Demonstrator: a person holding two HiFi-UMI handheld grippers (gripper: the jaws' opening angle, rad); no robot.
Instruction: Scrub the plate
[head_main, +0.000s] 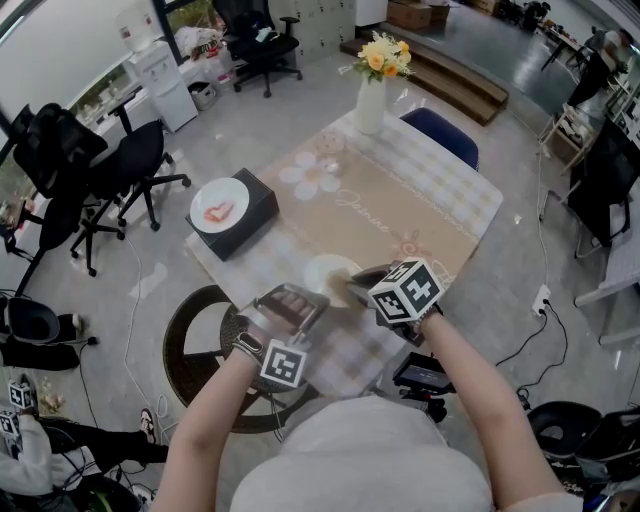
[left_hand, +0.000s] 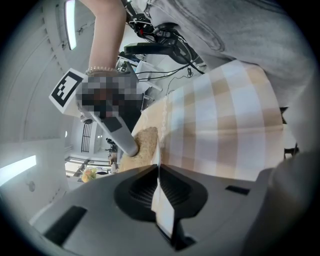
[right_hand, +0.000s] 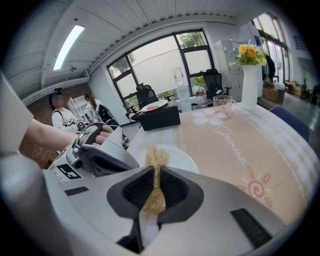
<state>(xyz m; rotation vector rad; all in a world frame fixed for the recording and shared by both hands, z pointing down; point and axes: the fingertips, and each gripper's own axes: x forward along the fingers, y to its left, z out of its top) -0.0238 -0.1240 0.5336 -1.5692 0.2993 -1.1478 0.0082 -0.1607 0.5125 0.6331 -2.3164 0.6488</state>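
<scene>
Head view: left gripper (head_main: 312, 300) clamped on plate (head_main: 330, 268) rim, right gripper (head_main: 354, 286) apparently on scrubber (right_hand: 156, 160).

Near table edge: white plate (head_main: 328, 270) lies on the checked tablecloth (head_main: 480, 195); left gripper (head_main: 312, 298) meets its near-left rim, right gripper (head_main: 356, 285) reaches over its right rim, and each gripper's marker cube faces up. Left side of the table: black box (head_main: 262, 202) carries a second white plate (head_main: 232, 193) with red food on it; at the far edge, a white vase (head_main: 370, 105) of yellow flowers with a clear glass (head_main: 330, 143) near it. Blue chair (head_main: 442, 135) stands behind the table, black office chairs (head_main: 140, 165) well apart at left.
</scene>
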